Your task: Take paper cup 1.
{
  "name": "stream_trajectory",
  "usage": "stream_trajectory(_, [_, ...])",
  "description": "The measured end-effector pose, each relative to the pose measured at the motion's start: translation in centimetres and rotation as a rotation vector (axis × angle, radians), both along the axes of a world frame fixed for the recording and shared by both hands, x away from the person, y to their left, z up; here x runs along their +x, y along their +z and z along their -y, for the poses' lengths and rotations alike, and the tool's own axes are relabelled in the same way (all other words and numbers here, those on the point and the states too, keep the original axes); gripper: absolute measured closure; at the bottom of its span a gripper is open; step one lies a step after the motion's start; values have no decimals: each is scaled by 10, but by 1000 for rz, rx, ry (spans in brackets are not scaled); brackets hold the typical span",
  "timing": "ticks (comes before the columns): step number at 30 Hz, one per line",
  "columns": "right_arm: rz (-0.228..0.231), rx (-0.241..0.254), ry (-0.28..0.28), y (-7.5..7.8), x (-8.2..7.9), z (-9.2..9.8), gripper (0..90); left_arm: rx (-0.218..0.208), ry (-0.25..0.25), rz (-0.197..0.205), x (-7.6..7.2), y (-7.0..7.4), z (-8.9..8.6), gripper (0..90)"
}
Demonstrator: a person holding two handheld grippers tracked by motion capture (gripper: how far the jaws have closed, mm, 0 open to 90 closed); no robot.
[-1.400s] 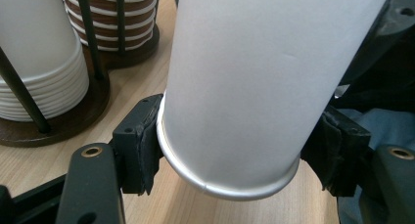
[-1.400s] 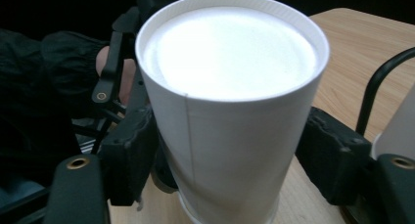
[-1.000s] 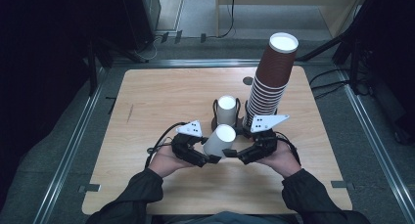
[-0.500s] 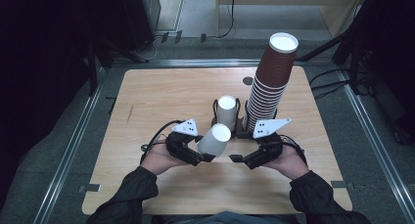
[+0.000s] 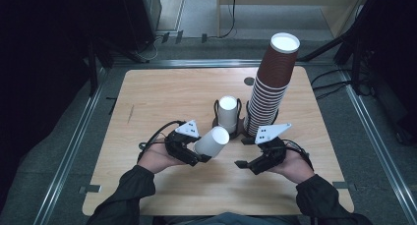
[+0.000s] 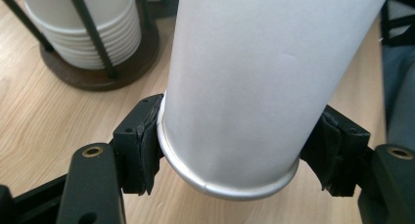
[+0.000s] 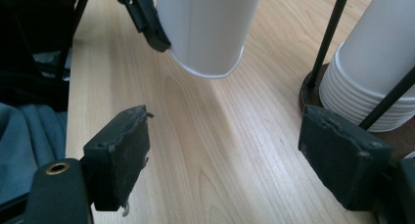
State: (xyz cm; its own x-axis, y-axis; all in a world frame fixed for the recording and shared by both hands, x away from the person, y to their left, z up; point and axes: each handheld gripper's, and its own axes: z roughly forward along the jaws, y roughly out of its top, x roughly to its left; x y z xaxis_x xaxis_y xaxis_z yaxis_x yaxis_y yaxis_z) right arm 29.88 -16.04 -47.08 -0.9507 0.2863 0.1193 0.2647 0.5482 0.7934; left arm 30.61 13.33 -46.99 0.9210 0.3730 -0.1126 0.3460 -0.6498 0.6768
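**Single cup held clear of the rack**

The light wooden bench (image 5: 162,95) carries a tall brown-and-white paper cup stack (image 5: 273,82) toward its far right edge, with a dark wire rack of white cups (image 5: 227,114) beside it at mid-bench. The left gripper (image 5: 199,158) pinches one white paper cup (image 6: 254,87) just above its rolled rim — tilted, lifted off the bench near the front edge. The right gripper (image 5: 246,164) hangs spread and empty. Keep pressure light to avoid crushing the wall; bring the free jaws squarely around the cup's body before any handover.

cup stack (image 5: 273,82) right of holder (image 5: 227,118), table (image 5: 167,95) beneath, held cup (image 5: 211,141) in front
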Motion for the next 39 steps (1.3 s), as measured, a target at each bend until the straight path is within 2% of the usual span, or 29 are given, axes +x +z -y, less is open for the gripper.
stream_trajectory(9, [4,-19,12,-4,2,-6,197,102,-32,-5,3,-7,8,304])
stream_trajectory(17, [4,-18,19,-4,4,-8,196,140,-59,-28,4,-15,15,304])
stream_trajectory(19, [4,-17,26,-5,4,-10,195,163,-66,-27,5,-17,19,304])
stream_trajectory(26, [2,-24,36,-5,4,-12,189,183,-91,-32,7,-19,27,304])
stream_trajectory(39, [-8,-36,91,-6,3,-27,187,213,-175,-40,0,-25,45,302])
